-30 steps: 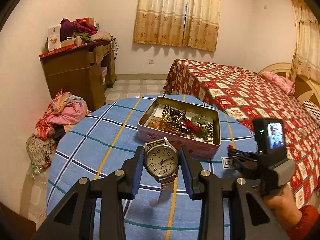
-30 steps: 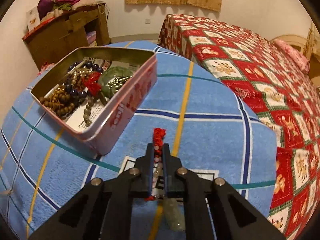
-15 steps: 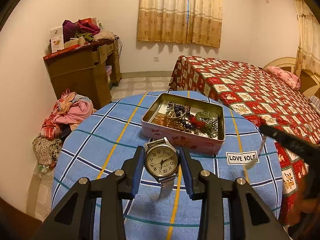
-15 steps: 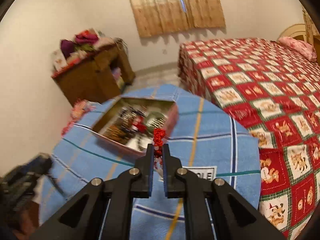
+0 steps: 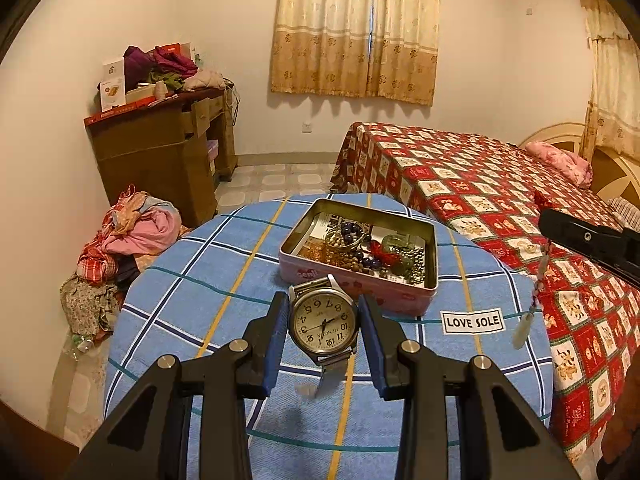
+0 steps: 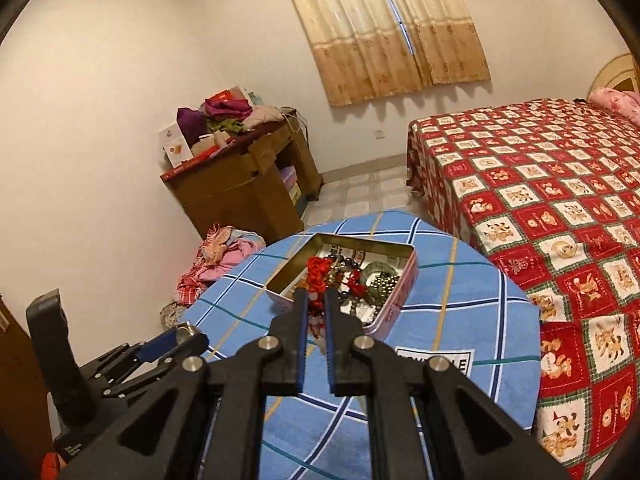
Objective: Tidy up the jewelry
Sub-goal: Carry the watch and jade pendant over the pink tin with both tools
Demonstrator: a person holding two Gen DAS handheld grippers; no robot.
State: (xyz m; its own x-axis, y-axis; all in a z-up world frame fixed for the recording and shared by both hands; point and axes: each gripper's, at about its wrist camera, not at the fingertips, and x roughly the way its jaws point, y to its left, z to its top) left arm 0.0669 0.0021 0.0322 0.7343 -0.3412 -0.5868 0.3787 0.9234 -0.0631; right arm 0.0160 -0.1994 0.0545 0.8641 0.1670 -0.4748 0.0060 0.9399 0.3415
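Note:
My left gripper [image 5: 323, 312] is shut on a silver wristwatch [image 5: 323, 326] with a cream dial, held above the blue checked table. Beyond it stands a pink metal tin [image 5: 352, 280] holding beads and other jewelry. My right gripper [image 6: 315, 300] is shut on a red-corded pendant [image 6: 316, 278], raised above the table with the tin [image 6: 396, 300] behind it. In the left wrist view the right gripper [image 5: 548, 216] enters from the right, and the cord with its pale stone [image 5: 522, 330] dangles below it.
A round table with a blue checked cloth [image 5: 224, 280] bears a "LOVE SOLE" label [image 5: 473, 322]. A bed with a red patterned cover [image 5: 500, 184] stands to the right. A wooden desk [image 5: 160, 152] and a clothes pile [image 5: 128, 236] lie at the left.
Both grippers have risen and pulled back from the table, so the tin looks smaller. The right gripper lifted the pendant off the cloth; it now hangs free. The watch stays gripped.

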